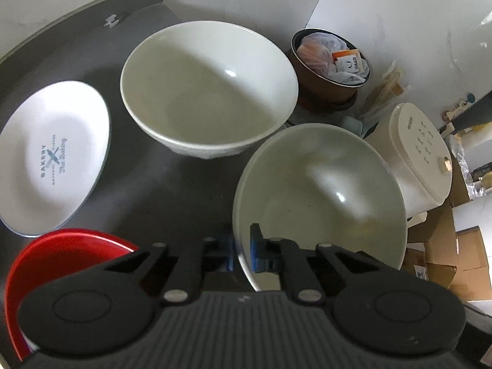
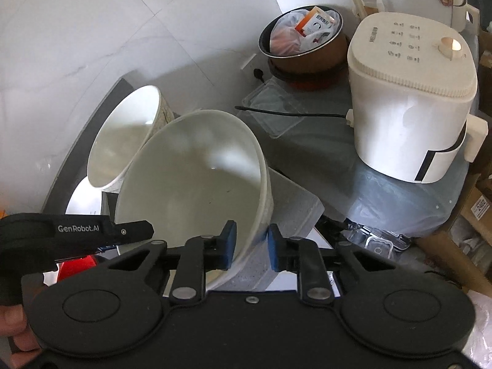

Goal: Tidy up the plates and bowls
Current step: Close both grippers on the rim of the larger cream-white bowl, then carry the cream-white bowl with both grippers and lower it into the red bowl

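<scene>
**Two tongs on one grey-green bowl**

The cream appliance [image 2: 409, 101], biggest thing in sight, stands ahead and to the right of the right tongs [image 2: 248, 244]; small lettering runs along its lid edge, too blurred to read, beside rows of tiny icons and a round gold knob.

The grey-green bowl [image 2: 190, 184] sits directly at both tongs. In the right wrist view its rim passes between the blue pads [image 2: 228, 246], the inner pad looks against the inside wall while the outer pad stands slightly off the outside, so these tongs are narrow around the rim and I cannot tell whether they truly pinch it. In the left wrist view the left tongs [image 1: 243, 247] are shut down tight on the near rim of the same bowl [image 1: 319, 203], one pad each side. The bowl is empty and tilted.

Just beyond it, ahead of the left tongs, rests the white bowl [image 1: 209, 92], also empty. To the left lies the white plate [image 1: 52, 156], printed "BAKERY" and "The Baking". Near-left, partly under the left tongs, is the red bowl [image 1: 61, 255].

Far ahead right, the brown pot [image 1: 330, 61] holds crumpled plastic bags and an orange-and-white packet with unreadable print.

The left tool's arm in the right wrist view reads "GenRobot.AI" [image 2: 78, 229].
</scene>
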The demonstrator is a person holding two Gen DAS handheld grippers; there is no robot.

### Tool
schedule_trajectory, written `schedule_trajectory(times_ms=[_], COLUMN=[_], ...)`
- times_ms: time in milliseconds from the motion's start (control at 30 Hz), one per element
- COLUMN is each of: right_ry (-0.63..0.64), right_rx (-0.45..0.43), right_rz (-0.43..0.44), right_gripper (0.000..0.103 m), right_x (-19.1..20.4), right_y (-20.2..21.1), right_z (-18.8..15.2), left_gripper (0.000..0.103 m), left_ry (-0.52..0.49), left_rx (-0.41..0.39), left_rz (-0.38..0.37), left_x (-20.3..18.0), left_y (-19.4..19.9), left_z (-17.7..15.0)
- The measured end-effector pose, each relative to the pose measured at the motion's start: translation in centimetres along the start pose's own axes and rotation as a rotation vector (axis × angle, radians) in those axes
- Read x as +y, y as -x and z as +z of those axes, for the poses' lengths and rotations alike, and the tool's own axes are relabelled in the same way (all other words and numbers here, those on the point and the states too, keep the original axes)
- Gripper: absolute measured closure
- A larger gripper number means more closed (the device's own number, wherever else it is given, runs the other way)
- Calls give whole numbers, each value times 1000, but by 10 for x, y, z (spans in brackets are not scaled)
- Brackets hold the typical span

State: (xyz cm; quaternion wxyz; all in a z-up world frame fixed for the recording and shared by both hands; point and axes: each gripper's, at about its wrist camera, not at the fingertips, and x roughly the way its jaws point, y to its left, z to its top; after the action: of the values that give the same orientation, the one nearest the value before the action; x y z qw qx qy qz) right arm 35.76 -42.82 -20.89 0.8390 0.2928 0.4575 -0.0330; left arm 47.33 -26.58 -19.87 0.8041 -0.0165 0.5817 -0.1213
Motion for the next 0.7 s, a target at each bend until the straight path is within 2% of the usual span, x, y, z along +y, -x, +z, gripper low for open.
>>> schedule_trajectory(times_ms=[400, 700], right_ry=[23, 83], right_rx=[-14, -76], right_rz=[5, 44], right_gripper=[82, 82], right_x=[17, 44], right_y=[26, 56], right_z=[-4, -7], left_gripper=[94, 94], left_ry=[-10, -3], left_rx=[-76, -153], left_rz=[-18, -24], left_x=[1, 13], left_y=[45, 89], left_z=[-8, -12])
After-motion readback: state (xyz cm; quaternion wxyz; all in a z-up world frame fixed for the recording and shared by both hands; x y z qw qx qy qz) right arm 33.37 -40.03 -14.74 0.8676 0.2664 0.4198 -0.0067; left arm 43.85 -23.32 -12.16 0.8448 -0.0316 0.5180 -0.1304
